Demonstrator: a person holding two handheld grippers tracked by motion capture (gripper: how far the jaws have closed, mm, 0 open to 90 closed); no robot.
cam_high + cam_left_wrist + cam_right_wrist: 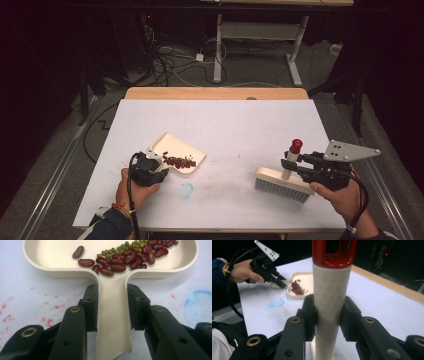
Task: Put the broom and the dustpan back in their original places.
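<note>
A white-covered table [225,125] carries everything. At its near right, the right gripper [295,164] is clamped on the upright handle of a cream hand brush [282,184], bristles on the surface. At near left, the left gripper [159,167] pinches the handle of a cream dustpan [175,146] holding red kidney beans [117,263] and small green mung beans [112,250].

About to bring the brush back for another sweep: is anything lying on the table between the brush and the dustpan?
Nothing visible. The table between the brush and the dustpan holds only a flat blue smudge. The beans already lie in the pan.
</note>
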